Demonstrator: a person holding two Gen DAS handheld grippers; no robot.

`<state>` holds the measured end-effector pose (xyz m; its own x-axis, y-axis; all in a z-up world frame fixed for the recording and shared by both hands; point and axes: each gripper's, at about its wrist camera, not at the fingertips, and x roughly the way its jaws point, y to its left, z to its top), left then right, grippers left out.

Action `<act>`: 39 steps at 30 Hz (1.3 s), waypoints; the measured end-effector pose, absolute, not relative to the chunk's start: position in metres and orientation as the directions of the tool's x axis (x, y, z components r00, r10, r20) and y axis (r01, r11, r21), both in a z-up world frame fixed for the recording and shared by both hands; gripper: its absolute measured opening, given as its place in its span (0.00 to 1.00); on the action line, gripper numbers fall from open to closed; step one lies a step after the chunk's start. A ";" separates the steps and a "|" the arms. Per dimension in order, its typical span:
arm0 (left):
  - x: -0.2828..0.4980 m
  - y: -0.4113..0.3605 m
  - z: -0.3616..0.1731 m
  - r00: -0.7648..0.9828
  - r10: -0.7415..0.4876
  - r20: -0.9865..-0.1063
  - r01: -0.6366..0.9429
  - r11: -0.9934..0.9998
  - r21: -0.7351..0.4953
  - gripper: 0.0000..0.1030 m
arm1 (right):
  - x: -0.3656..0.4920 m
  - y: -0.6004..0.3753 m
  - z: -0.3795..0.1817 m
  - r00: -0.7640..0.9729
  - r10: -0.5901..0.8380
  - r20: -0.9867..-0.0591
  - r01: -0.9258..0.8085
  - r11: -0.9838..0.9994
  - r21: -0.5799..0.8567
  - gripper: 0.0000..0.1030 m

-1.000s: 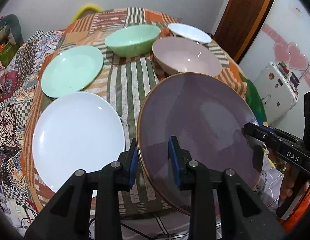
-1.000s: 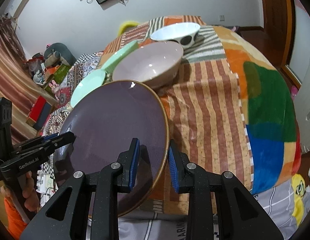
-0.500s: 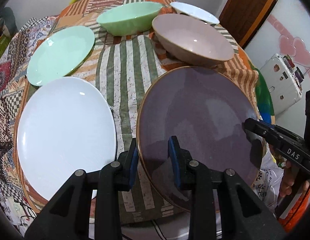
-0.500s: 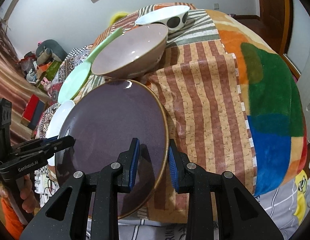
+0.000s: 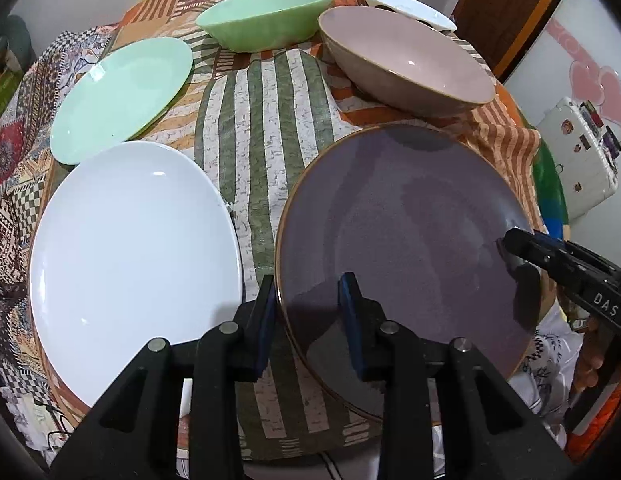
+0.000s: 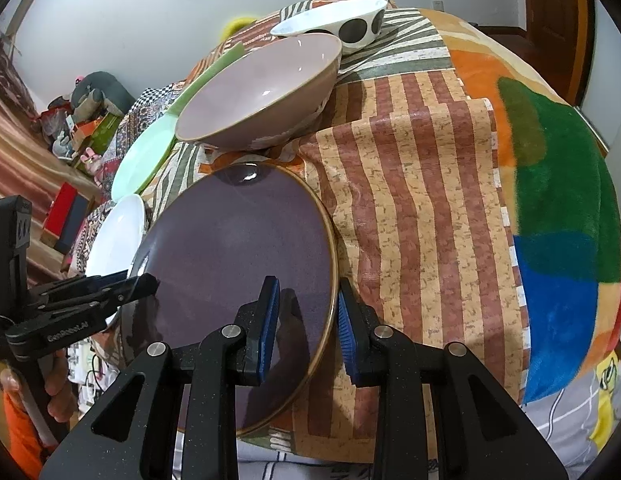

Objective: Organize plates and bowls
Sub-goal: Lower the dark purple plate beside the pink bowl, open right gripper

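Sitting on the patchwork cloth (image 5: 262, 128): three plates, three bowls. Purple plate (image 5: 402, 240) is lying between both grippers; left gripper (image 5: 310, 312) and right gripper (image 6: 306, 316) are each straddling its rim, fingers parted, not pinching. White plate (image 5: 130, 252), green plate (image 5: 122, 92), green bowl (image 5: 266, 12), pink bowl (image 5: 402, 56) and spotted bowl (image 6: 334, 24) are lying beyond the fingertips.

Purple gold-rimmed plate (image 5: 402, 240) flat beside white plate (image 5: 130, 256), near pink bowl (image 5: 406, 60)

Bright, even indoor light; both views are sharp. Small glints sit on the white plate (image 5: 134, 248) and pink bowl (image 6: 262, 92). Fisheye bending and dark corners frame each view.
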<state>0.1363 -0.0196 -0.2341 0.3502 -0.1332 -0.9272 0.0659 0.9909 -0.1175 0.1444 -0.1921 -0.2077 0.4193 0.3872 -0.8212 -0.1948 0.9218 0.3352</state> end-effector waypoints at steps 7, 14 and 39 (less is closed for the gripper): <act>0.133 -0.016 -0.224 0.385 -0.120 -0.915 0.053 0.993 -0.108 0.30 | 0.145 -0.190 -0.204 0.428 0.370 -0.824 -0.203 0.928 0.312 0.27; 0.122 -0.015 -0.199 0.455 -0.101 -0.885 0.060 0.995 -0.082 0.30 | 0.137 -0.197 -0.188 0.492 0.285 -0.823 -0.194 0.957 0.216 0.32; 0.048 0.053 -0.111 0.707 0.001 -0.708 -0.076 0.994 -0.075 0.32 | 0.117 -0.119 -0.123 0.623 0.372 -0.689 -0.376 0.914 0.153 0.53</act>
<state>0.0478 0.0529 -0.1106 0.7065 0.0006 -0.7077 -0.0755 0.9943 -0.0746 0.1169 -0.1190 -0.1234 0.6226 0.3719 -0.6885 -0.3761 0.9138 0.1534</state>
